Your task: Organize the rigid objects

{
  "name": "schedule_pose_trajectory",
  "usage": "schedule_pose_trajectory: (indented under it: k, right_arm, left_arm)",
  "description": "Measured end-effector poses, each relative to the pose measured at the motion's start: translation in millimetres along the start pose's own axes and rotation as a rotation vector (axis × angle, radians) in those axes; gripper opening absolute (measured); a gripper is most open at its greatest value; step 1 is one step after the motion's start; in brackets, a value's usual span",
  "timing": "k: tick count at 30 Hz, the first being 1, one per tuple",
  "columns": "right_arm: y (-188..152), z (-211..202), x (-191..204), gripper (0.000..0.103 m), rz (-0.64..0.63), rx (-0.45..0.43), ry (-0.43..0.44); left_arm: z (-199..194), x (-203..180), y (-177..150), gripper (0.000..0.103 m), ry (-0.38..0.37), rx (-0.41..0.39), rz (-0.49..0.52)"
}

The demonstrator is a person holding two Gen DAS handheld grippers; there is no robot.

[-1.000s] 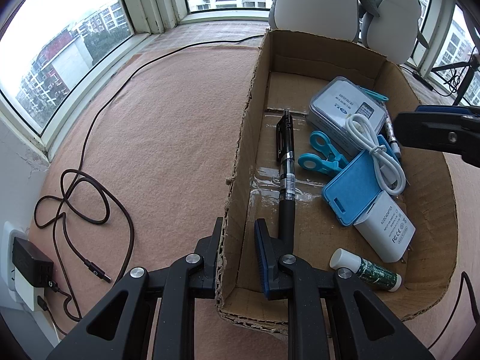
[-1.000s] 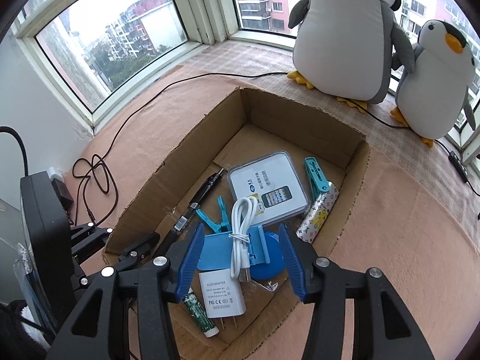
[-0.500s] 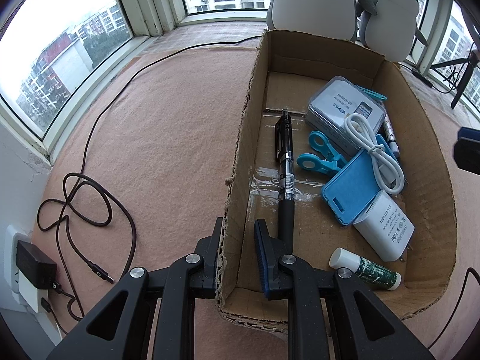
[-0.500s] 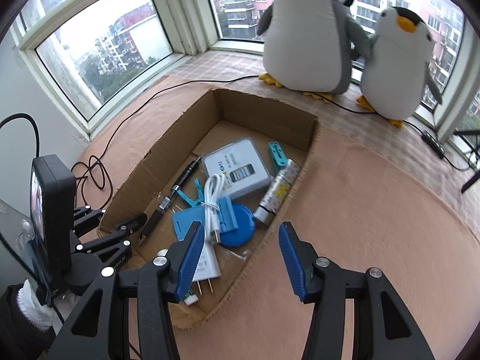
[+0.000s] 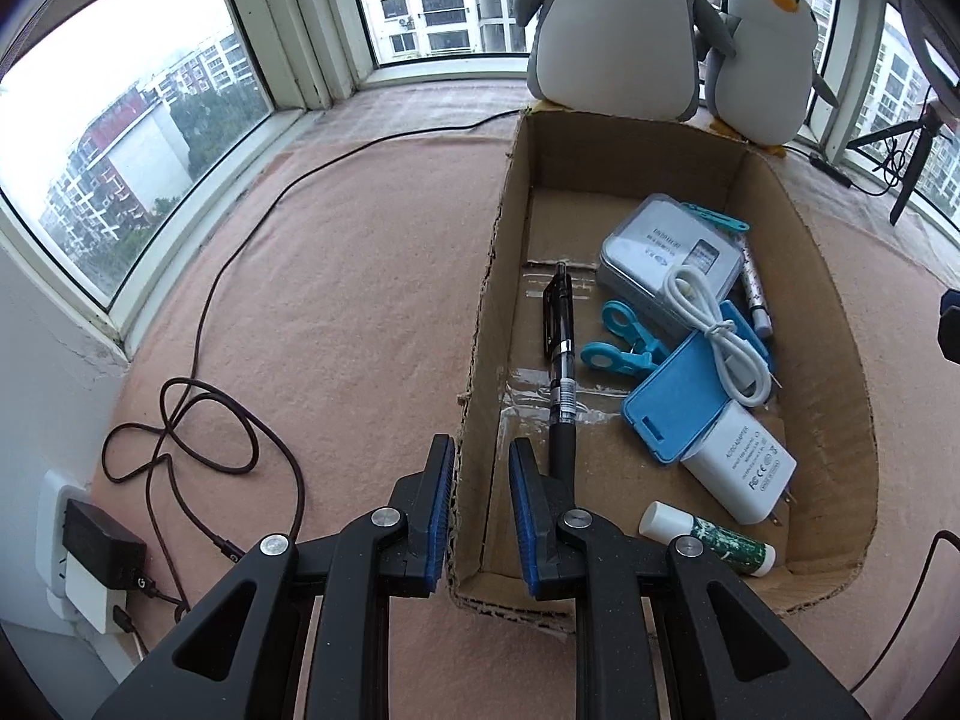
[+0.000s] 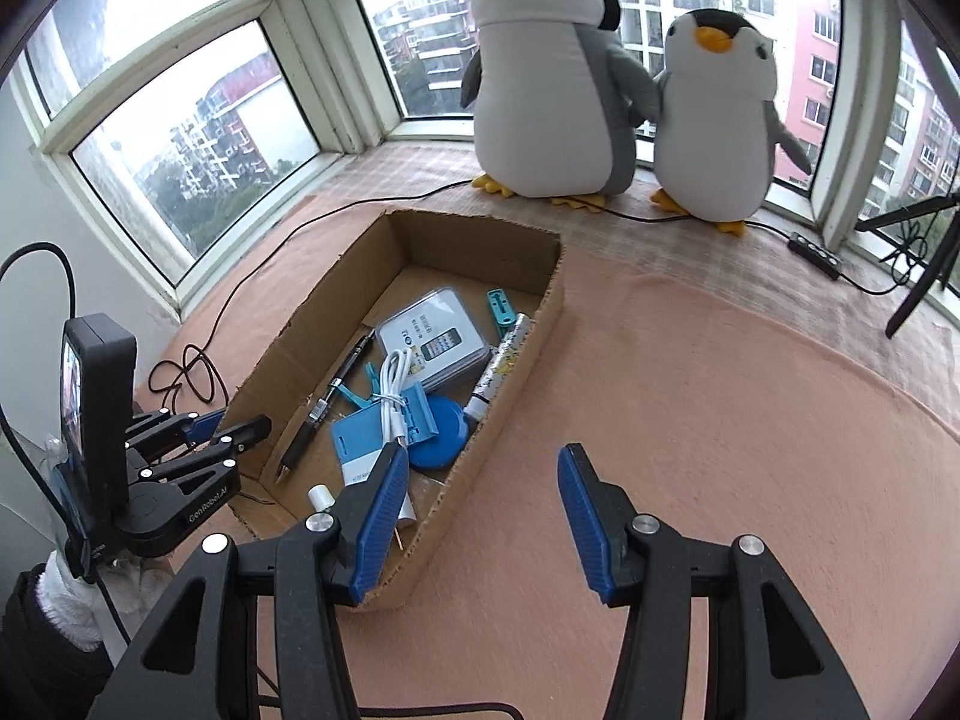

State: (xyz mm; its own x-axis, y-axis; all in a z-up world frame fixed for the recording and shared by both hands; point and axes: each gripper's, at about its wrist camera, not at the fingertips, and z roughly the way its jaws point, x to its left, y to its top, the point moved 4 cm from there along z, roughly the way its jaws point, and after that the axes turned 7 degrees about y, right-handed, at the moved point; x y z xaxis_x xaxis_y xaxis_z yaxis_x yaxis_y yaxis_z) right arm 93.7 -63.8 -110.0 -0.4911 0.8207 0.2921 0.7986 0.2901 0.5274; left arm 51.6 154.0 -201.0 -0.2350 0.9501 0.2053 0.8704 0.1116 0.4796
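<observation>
My right gripper (image 6: 480,519) has pulled back and up from over the cardboard box (image 6: 528,324) in the last second. It now hangs over the box's near right corner and the bare carpet (image 6: 720,396), jaws spread wide, nothing between them. My read: the last drop is done and the right side is free to fetch another item, though no loose item shows on the carpet.

My left gripper (image 5: 480,504) has not moved. Its jaws straddle the box's near left wall, one finger outside, one inside. There is a visible gap on both sides, so it is not clamped.

Contents unchanged:
- black pen (image 5: 559,354) along the left wall
- white tin (image 5: 666,252) toward the far end
- coiled white cable (image 5: 717,330) over the blue case (image 5: 672,408)
- white charger (image 5: 744,468) and small green tube (image 5: 708,546) at the near end

Hard to read:
- The right finger covers the charger and tube in the right wrist view.
- The round blue thing (image 6: 441,429) under the case is unidentifiable.
- The print on the tin is too small to read.
</observation>
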Motion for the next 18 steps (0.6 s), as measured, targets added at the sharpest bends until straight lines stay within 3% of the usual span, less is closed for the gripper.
schedule_pose_trajectory:
  k: [4, 9, 14, 18]
  right_arm:
    - [-7.2, -6.6, -2.7, 0.055, 0.014, -0.002, -0.006]
    - [-16.5, -16.7, -4.0, 0.056, 0.041, -0.012, -0.011]
    - [-22.6, -26.9, 2.8, 0.059, 0.033, -0.029, -0.019]
    - [-25.8, -35.4, 9.8, 0.06, 0.023, -0.042, -0.016]
  left_arm:
    - [-6.6, 0.7, -1.5, 0.02, 0.0, 0.0, -0.004]
    - [-16.3, 4.5, -7.8, 0.022, -0.009, 0.005, -0.02]
    - [-28.8, 1.7, -13.3, 0.041, -0.031, 0.001, -0.025]
    - [-45.3, -4.0, -14.7, 0.044, -0.037, -0.028, -0.016]
